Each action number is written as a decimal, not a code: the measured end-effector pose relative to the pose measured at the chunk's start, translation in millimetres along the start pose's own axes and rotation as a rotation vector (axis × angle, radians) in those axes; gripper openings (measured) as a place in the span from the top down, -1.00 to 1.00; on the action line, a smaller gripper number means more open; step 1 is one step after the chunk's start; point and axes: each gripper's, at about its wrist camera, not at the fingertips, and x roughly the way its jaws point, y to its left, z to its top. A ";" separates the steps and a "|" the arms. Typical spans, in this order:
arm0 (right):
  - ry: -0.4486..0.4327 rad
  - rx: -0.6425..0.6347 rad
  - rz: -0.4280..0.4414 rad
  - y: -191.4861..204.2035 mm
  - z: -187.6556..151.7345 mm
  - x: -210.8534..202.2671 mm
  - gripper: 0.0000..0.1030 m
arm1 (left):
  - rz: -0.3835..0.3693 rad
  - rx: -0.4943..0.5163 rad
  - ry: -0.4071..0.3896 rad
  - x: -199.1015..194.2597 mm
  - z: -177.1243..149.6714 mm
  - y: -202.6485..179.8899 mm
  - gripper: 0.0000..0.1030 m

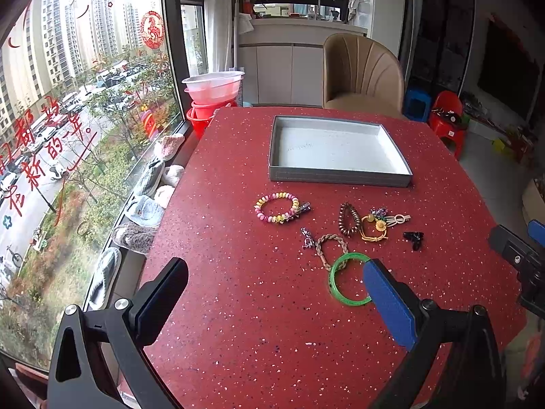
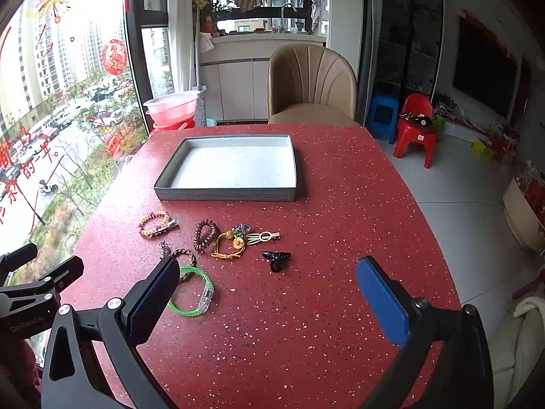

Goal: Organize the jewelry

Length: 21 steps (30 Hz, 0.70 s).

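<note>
- Two grippers hover above a red speckled table [image 1: 238, 306], both with fingers spread wide and nothing between them: the left gripper [image 1: 276, 293] and the right gripper [image 2: 269, 289].
- A shallow grey tray [image 1: 340, 181] sits toward the far side of the table, in front of a tan chair [image 1: 362, 71]; nothing lies in it.
- The jewelry lies loose on the table, on the near side of the tray and apart from it.
- Farthest left is a pink-and-yellow beaded bracelet [image 1: 276, 207] with a hair clip touching its right side.
- Near the middle lie a brown beaded bracelet [image 1: 349, 220], a yellow cord with a sunflower charm [image 1: 374, 230] and a pale hair clip [image 1: 400, 220], close together.
- A small black clip [image 1: 414, 238] lies alone to the right.
- Nearest the grippers, a green bangle [image 1: 347, 283] overlaps a braided brown bracelet [image 1: 328, 247]; a small silver piece [image 1: 307, 238] lies just beside the braid.
- In the left view the blue pad [image 1: 388, 306] hides part of the bangle.
</note>
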 end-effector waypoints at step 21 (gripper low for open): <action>0.001 0.006 -0.004 1.7 -1.3 1.9 -1.00 | -0.006 0.014 0.000 -0.7 -0.4 -0.8 -1.00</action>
